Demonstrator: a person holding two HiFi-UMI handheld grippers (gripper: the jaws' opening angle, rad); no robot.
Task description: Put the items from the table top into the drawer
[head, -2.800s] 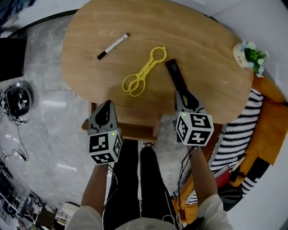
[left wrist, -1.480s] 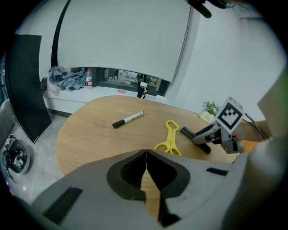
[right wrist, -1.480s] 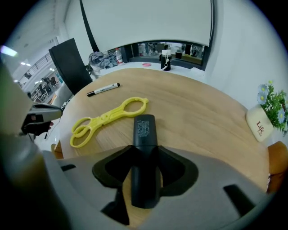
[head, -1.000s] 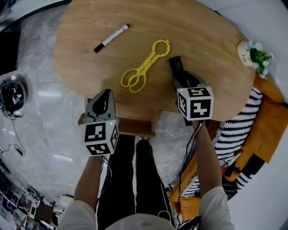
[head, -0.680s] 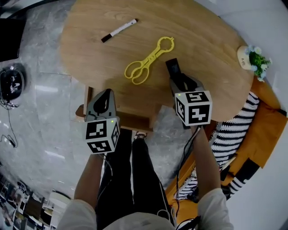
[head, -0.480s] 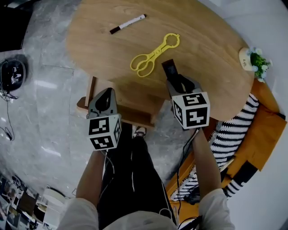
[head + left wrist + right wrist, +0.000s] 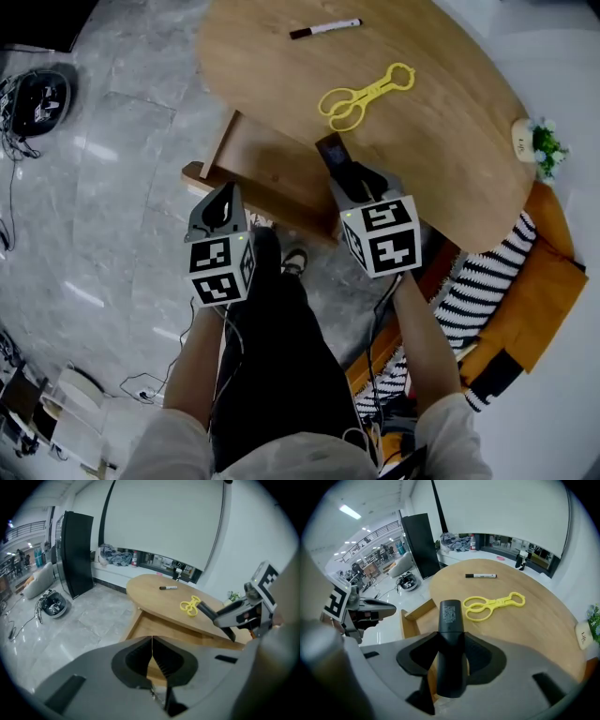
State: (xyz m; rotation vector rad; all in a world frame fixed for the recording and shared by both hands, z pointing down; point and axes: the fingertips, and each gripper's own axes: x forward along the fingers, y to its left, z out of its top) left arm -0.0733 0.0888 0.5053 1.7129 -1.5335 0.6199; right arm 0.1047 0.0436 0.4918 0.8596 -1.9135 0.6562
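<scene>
1. Legs in dark trousers (image 7: 272,375) stand nearest on the grey stone floor (image 7: 122,234); a bare forearm reaches forward on either side of them; to the near right lie a black-and-white striped cloth (image 7: 487,281) and an orange cushion (image 7: 553,272).
2. Left claw (image 7: 152,641) hangs over the floor just off the near left corner of the drawer (image 7: 253,173); its jaws are pressed together along one thin line; nothing sits between them.
3. Right claw (image 7: 451,641) is to the right of it and points steeply down; its jaws are clamped on a black oblong device (image 7: 450,616); the device juts out past the tips and carries a printed label near its far end.
4. From the head view, the device hangs over the right part of the open drawer, with its far end at the near edge of the desk (image 7: 450,141); whether it touches the wood I cannot tell.
5. The drawer is a shallow wooden tray; it is pulled out from under the desk toward the person.
6. Yellow plastic tongs (image 7: 366,92) lie flat on the desk just beyond the device; their finger loops point to the near left.
7. A white marker with a black cap (image 7: 325,28) lies farther off, well apart from the tongs, near the far edge.
8. A small white pot with a green plant (image 7: 536,145) stands at the right rim of the desk.
9. On the floor at the far left sits a round black robot vacuum (image 7: 37,98); thin cables trail beside it.
</scene>
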